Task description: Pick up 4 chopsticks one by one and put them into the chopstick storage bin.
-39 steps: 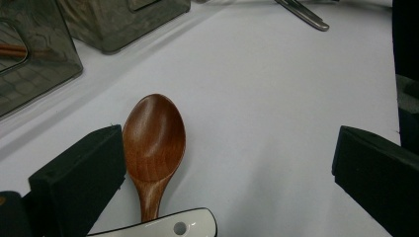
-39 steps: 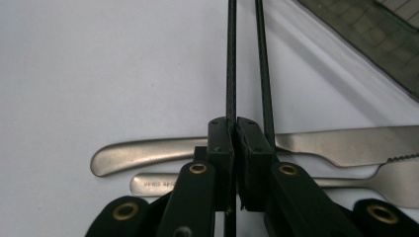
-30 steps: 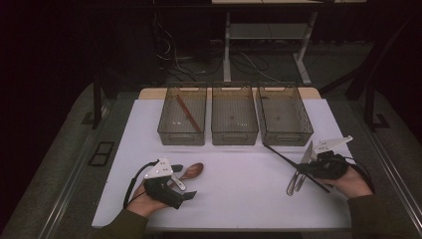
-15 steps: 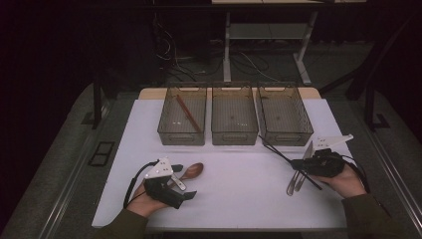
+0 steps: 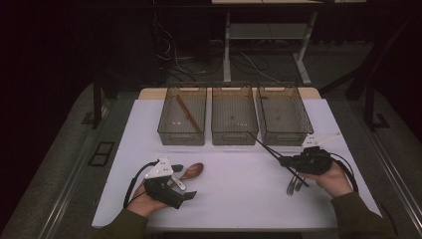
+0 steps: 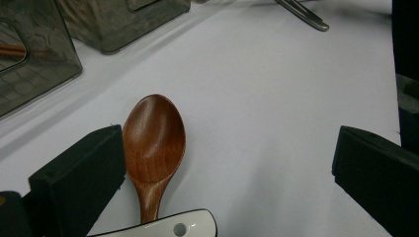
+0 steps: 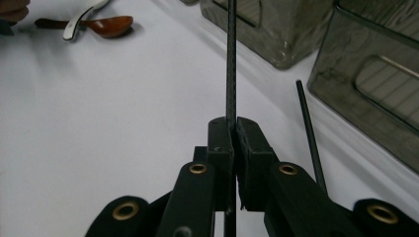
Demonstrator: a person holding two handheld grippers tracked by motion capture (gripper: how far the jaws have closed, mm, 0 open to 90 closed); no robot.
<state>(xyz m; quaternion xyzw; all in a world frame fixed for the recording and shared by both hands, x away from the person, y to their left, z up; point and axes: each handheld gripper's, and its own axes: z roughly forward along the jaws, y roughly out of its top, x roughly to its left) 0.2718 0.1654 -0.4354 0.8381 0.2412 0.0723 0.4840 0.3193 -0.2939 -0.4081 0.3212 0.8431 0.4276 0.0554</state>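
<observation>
My right gripper point(image 7: 234, 128) is shut on a thin black chopstick point(image 7: 230, 64), which runs straight ahead toward the bins. From above, that gripper point(image 5: 285, 160) hovers at the right of the white mat, and the chopstick point(image 5: 266, 147) slants up-left to the middle bin's front. A second black chopstick point(image 7: 309, 133) lies on the mat to its right. My left gripper point(image 6: 227, 163) stands open, with a wooden spoon point(image 6: 153, 143) lying between its jaws, close to the left one. A white spoon point(image 6: 168, 228) overlaps the wooden handle. In the high view the left gripper point(image 5: 186, 184) rests at the front left beside the wooden spoon point(image 5: 193, 171).
Three clear grey bins point(image 5: 183, 130) point(image 5: 234, 133) point(image 5: 284, 134) stand in a row at the mat's far edge. The left one holds a brown stick point(image 5: 188, 113). Metal cutlery point(image 5: 293, 187) lies by the right hand. The white mat point(image 5: 239, 189) ends near the table's front edge.
The right hand has shifted a little to the left with the black chopstick in its jaws, and its grey plate has tilted. The left hand and the spoons have stayed put.
</observation>
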